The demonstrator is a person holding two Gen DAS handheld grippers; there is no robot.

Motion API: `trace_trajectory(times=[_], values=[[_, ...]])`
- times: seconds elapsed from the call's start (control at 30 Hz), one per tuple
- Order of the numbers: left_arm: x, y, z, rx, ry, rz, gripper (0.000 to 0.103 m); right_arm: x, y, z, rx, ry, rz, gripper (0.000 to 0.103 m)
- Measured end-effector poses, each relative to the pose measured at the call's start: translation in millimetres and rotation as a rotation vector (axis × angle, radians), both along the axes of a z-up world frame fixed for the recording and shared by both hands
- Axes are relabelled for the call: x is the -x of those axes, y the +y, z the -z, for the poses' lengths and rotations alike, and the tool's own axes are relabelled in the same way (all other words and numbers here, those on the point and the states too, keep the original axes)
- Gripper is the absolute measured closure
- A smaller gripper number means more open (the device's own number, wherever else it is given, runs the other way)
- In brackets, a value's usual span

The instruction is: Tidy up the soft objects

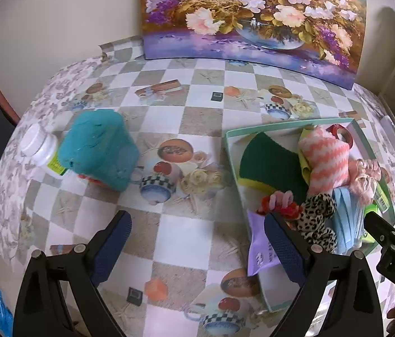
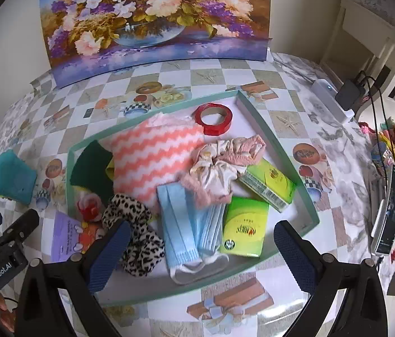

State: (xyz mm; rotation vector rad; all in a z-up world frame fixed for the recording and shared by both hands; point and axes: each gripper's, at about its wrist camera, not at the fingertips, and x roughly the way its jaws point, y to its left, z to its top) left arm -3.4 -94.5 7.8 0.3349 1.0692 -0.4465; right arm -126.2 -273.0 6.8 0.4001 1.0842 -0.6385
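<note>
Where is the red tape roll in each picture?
Left wrist view: the red tape roll peeks out at the tray's far right corner, behind the pink zigzag cloth.
Right wrist view: upper middle, in the tray's far part, right of that cloth.
Shared landmark: the flower painting behind the tray.

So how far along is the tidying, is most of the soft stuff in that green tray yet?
Mostly, it seems. The tray already holds the zigzag cloth, green sponge, face masks, pink scrunchies and leopard scrunchie. Nothing is in hand: the left gripper and right gripper are both open and empty. The teal sponge on the table looks left to do.
</note>
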Motion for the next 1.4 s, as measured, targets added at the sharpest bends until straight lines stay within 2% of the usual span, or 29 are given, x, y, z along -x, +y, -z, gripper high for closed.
trace_trajectory(times=[0.27,0.4,0.73,1.4], values=[[9,24,-2,0.016,0.033,-0.041,0.007,14,19,-4,0.015,-0.003,-0.014,0.0],[17,34,-4,-0.007,0.011,-0.053,0.007,19,28,-4,0.016,-0.004,-0.025,0.0],[40,49,-2,-0.019,0.015,-0.015,0.007,31,43,-1,0.024,-0.001,-0.036,0.0],[33,61,2,-0.013,0.047,-0.072,0.007,36,54,-4,0.039,-0.01,-0.043,0.0]])
